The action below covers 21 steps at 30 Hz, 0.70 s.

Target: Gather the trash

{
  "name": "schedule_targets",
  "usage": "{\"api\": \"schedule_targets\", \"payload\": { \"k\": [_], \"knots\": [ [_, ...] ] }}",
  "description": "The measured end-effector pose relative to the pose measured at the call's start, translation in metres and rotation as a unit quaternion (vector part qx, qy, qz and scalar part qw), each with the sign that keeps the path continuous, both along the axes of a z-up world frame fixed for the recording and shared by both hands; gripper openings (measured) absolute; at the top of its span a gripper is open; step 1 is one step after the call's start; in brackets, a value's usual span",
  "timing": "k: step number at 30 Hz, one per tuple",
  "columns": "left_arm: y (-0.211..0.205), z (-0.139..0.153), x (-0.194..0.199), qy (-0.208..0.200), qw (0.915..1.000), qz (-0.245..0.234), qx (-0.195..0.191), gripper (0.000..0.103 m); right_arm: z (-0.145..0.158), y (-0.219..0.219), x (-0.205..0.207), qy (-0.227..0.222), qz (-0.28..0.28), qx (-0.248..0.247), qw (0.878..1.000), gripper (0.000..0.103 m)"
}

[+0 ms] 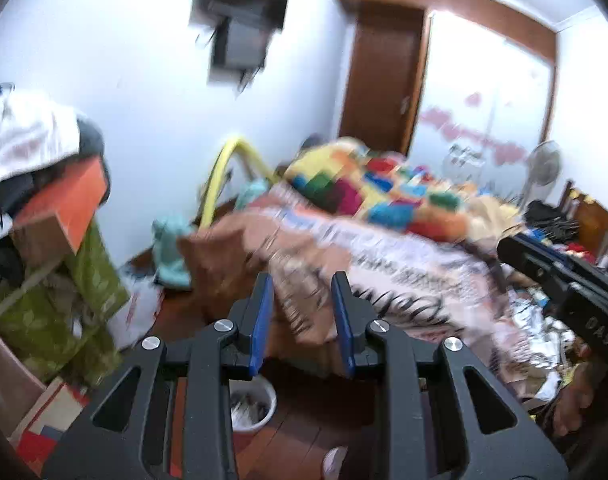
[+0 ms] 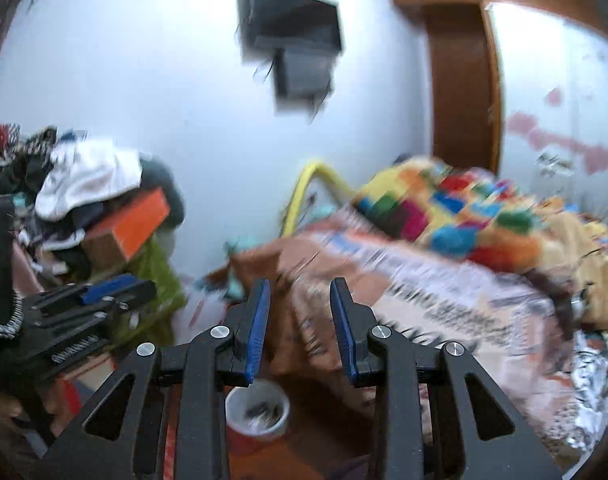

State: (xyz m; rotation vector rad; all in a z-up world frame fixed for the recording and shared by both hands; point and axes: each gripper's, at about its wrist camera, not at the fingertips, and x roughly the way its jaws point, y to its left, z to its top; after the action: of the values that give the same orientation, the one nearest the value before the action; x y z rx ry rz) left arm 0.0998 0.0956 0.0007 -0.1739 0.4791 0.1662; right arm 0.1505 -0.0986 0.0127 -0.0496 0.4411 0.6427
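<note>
Both views are blurred by motion. My left gripper (image 1: pixel 301 280) is open and empty, held above the floor in front of the bed. My right gripper (image 2: pixel 299 284) is open and empty too. A red bin with a white liner (image 1: pixel 251 404) stands on the wooden floor below the left gripper, with some scraps inside; it also shows in the right wrist view (image 2: pixel 257 412). Crumpled silver foil and paper scraps (image 1: pixel 540 328) lie on the bed's near right side, also in the right wrist view (image 2: pixel 596 392). The right gripper's body shows at the right of the left wrist view (image 1: pixel 564 276).
A bed with a patterned sheet (image 1: pixel 384 264) and a colourful patchwork blanket (image 1: pixel 384 196) fills the middle and right. A pile of clothes, an orange box (image 1: pixel 69 208) and green bags stands at the left. A wooden door (image 1: pixel 384 76), a fan (image 1: pixel 542 168) and a wall-mounted box (image 1: pixel 243 24) lie behind.
</note>
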Motion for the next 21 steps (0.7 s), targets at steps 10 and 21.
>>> {"api": "schedule_targets", "payload": {
  "k": [10, 21],
  "knots": [
    [-0.059, 0.018, -0.087, -0.080, 0.9958, -0.030, 0.033, 0.068, -0.001, -0.065, -0.069, -0.035, -0.097, 0.036, 0.994, 0.070],
    [-0.084, 0.007, -0.126, -0.085, 0.9951, -0.027, 0.043, 0.094, -0.003, -0.092, -0.109, -0.062, -0.177, 0.028, 0.982, 0.103]
  ]
}}
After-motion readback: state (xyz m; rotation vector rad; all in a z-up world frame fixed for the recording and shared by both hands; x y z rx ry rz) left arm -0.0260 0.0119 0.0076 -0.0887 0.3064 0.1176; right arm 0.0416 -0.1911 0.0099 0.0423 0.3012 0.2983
